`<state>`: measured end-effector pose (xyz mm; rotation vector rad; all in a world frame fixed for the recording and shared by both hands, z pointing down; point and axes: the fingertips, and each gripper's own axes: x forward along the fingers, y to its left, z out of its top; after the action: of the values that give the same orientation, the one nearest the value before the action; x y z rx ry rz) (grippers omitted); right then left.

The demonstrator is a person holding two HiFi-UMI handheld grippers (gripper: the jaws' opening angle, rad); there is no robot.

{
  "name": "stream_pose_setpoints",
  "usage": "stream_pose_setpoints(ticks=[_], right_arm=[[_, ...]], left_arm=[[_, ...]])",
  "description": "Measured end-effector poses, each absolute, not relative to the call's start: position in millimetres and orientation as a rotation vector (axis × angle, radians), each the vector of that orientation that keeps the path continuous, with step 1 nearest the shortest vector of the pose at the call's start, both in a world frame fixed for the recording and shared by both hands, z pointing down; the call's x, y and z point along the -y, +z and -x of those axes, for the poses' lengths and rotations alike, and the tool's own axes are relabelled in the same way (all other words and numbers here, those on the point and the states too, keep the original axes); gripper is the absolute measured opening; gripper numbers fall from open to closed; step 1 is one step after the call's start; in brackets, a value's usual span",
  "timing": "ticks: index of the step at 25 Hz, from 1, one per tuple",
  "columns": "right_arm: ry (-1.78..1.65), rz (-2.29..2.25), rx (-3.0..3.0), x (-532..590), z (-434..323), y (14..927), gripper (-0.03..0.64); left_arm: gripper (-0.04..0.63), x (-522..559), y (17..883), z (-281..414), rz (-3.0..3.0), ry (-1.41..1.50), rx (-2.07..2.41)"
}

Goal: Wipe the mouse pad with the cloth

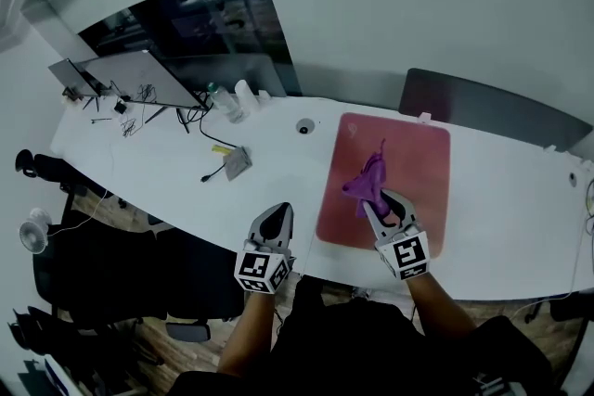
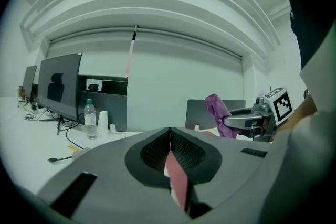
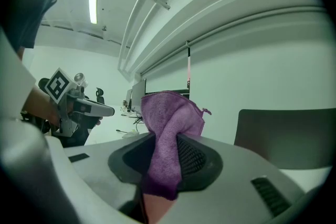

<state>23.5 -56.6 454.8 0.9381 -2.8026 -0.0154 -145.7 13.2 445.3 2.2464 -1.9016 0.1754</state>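
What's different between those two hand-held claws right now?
The right gripper is clamped on a purple cloth; the left gripper is shut with nothing in it. The right gripper sits over the red mouse pad, the left gripper over white desk beside it. Both carry marker cubes.

Both grippers out front, side by side: right one loaded, left one bare.
The left gripper (image 1: 276, 216) has its jaws pressed together with nothing between them, marker cube (image 1: 263, 269) facing up, forearm (image 1: 246, 334) running straight back behind it. Off to its right, the right gripper (image 1: 380, 199) sits a touch further forward, jaws pinched on the purple cloth (image 1: 367, 181), which bunches up past the tips.
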Motion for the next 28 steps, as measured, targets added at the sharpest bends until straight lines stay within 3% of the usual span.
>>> stream_pose_setpoints(ticks=[28], right_arm=[[0.296, -1.205, 2.336, 170, 50, 544, 0.127]], left_arm=[[0.021, 144, 512, 223, -2.4, 0.247, 1.558]])
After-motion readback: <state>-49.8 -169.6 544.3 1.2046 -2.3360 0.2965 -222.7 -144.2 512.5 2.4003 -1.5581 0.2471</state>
